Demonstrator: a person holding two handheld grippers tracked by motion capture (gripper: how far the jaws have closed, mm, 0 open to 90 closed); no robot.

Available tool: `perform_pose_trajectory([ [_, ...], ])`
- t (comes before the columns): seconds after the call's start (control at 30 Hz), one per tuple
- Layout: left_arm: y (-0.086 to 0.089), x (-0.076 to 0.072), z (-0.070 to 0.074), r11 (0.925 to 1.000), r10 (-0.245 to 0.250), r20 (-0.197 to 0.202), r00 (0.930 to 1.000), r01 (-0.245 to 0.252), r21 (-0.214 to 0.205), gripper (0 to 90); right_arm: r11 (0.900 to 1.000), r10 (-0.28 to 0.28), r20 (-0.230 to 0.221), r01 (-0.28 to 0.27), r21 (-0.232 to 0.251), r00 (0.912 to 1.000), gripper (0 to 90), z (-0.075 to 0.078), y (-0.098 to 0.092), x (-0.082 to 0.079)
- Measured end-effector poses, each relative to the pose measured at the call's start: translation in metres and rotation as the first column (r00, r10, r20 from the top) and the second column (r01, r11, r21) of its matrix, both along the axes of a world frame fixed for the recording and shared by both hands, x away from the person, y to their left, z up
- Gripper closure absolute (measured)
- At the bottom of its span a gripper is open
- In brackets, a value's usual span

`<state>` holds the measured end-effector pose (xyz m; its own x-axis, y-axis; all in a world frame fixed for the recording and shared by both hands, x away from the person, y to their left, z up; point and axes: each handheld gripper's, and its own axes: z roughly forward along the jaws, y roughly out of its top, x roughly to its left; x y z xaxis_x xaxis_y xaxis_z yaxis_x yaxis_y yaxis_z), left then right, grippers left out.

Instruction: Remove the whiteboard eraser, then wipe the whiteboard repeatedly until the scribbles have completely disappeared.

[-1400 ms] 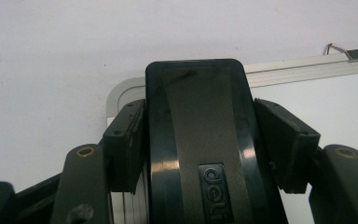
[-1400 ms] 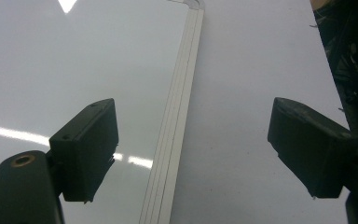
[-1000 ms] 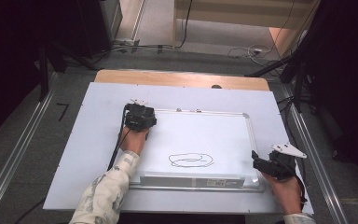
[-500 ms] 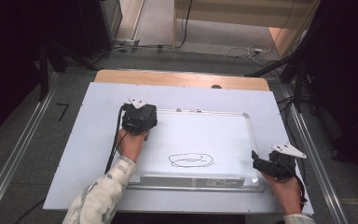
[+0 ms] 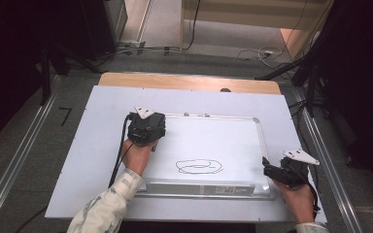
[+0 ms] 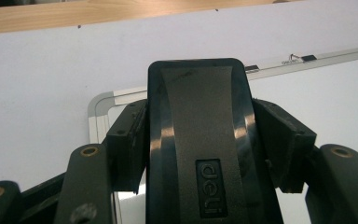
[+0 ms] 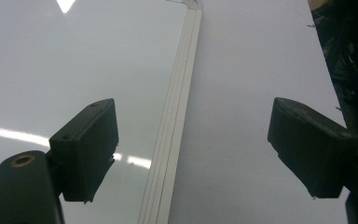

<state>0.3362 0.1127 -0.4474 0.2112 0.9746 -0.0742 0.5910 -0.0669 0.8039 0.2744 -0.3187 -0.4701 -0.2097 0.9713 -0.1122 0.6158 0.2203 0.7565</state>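
The table (image 5: 102, 160) is evenly lit from above, while the surroundings are left in deep darkness. Bright glare streaks are reflected on the whiteboard (image 7: 74, 56) (a white patch at its top edge). The black eraser (image 6: 200, 140) is rendered soft, with highlights along its curved edges.

White desk (image 5: 92, 160) with wooden far edge (image 5: 189, 81), grey floor (image 5: 19, 141), loose cables (image 5: 264, 51) far right, dark stands (image 5: 48, 58) left
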Motion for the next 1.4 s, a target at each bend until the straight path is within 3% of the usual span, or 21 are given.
perform_pose_trajectory([
  [1.0, -0.005, -0.009, -0.001, 0.9997, -0.010, 0.004, 0.9999, 0.010, -0.024, 40.4, 1.0000, 0.002, 0.000, -0.002, 0.001, 1.0000, 14.8, 0.000, 0.000, 0.001],
  [1.4, -0.022, -0.020, -0.005, 0.9983, -0.049, -0.017, 0.9986, 0.049, -0.032, 40.3, 1.0000, 0.007, 0.000, -0.007, 0.002, 1.0000, 14.8, 0.000, 0.002, 0.002],
])
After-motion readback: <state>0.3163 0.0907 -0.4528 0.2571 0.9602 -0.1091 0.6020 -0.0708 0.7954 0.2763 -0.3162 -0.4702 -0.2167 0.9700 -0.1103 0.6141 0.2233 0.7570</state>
